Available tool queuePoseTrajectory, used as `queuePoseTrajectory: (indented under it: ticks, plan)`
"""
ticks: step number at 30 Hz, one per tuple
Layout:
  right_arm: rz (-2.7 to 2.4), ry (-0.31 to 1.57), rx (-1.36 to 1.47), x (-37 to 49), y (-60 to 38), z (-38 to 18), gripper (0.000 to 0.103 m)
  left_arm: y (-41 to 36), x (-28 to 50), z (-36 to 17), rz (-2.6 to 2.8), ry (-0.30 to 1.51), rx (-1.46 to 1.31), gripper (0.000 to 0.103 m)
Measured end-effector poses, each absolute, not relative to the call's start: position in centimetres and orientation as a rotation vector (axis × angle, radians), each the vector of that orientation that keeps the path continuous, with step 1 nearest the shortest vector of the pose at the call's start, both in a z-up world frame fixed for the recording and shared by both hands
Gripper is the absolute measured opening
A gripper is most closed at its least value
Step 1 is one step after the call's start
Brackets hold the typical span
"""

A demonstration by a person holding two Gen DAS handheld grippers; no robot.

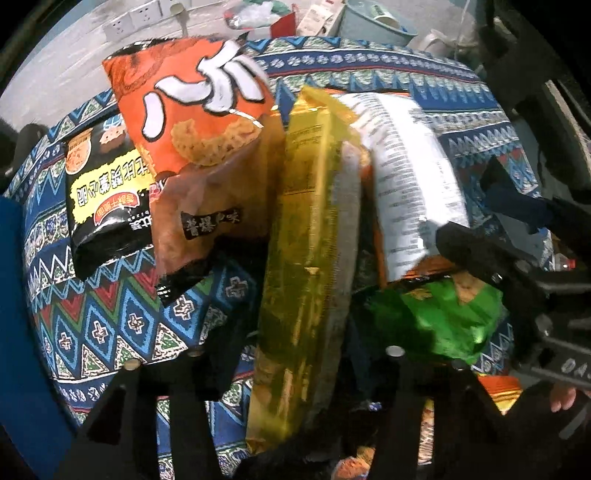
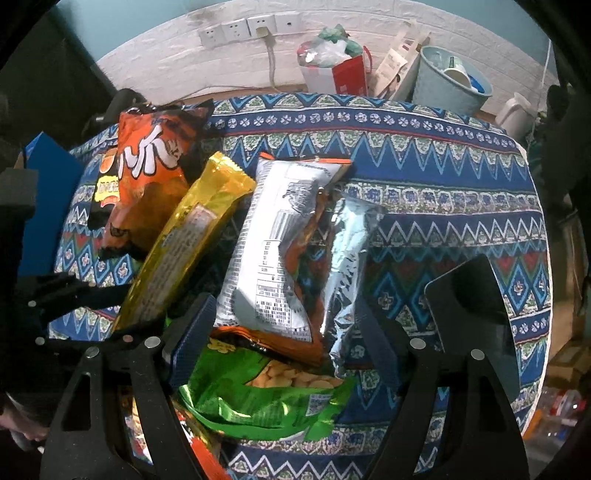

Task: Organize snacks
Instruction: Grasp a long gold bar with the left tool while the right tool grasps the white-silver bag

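Here, the yellow snack packet [image 1: 306, 236] stands lengthwise between the fingers of my left gripper [image 1: 266, 373], and seen from my right wrist it [image 2: 188, 236] runs slantwise down toward that gripper; its lower end is lost in blur and shadow, so I cannot tell whether the left fingers pinch it or merely flank it; against its left side leans the orange crisp bag [image 1: 199, 147] with big white characters, which overlaps a black snack bag [image 1: 107, 195] lying flat behind it; on the yellow packet's right lies a silver-backed packet [image 2: 273, 251] with printed text facing up, an orange edge showing beneath it and a crumpled foil flap [image 2: 351, 266] beside it; below that rests a green biscuit bag [image 2: 258, 398], its lower end between the fingers of my right gripper [image 2: 280, 332], whose fingers stand wide apart, the blue pad [image 2: 192, 328] of the left finger just beside the silver packet without gripping it; everything lies on a blue patterned cloth [image 2: 443, 192]; a dark tablet [image 2: 476, 302] rests on the cloth to the right, well apart from the snacks; beyond the far edge stand a pale blue bin [image 2: 450, 81], a red and white bag [image 2: 343, 74] and wall sockets [image 2: 243, 29] on white brick.
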State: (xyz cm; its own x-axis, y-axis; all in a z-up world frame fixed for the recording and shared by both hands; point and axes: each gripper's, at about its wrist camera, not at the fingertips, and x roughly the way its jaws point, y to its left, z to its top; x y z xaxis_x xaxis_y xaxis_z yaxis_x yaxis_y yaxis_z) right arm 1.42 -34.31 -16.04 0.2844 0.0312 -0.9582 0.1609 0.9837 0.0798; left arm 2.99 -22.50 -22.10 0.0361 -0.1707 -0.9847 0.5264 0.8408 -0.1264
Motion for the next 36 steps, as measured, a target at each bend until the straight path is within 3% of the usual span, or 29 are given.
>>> queuePoseTrajectory:
  ticks: [2,4,7,31,32,34,36]
  plan:
    - [-0.084,1.284,0.170,1.6,-34.2,-16.2,0.077,-22.7,3.2,-22.6,-0.556,1.454,0.297,0.053]
    - [-0.080,1.287,0.170,1.9,-34.1,-16.4,0.077,-23.1,2.9,-23.0,-0.570,1.456,0.290,0.042]
    - [-0.083,1.294,0.164,2.3,-34.1,-16.7,0.077,-23.5,2.3,-22.5,-0.560,1.402,0.352,0.038]
    - [-0.123,1.337,0.104,6.5,-32.9,-19.8,0.076,-17.6,1.7,-12.5,-0.587,1.171,0.234,0.029]
    - [-0.126,1.347,0.088,6.7,-32.8,-20.1,0.074,-17.4,1.7,-12.3,-0.588,1.164,0.226,0.029]
    - [-0.114,1.371,0.079,6.8,-32.6,-20.7,0.048,-17.0,1.4,-11.7,-0.587,1.143,0.221,0.029]
    - [-0.122,1.363,0.067,6.8,-32.6,-20.5,0.041,-16.6,1.3,-11.1,-0.583,1.112,0.217,0.029]
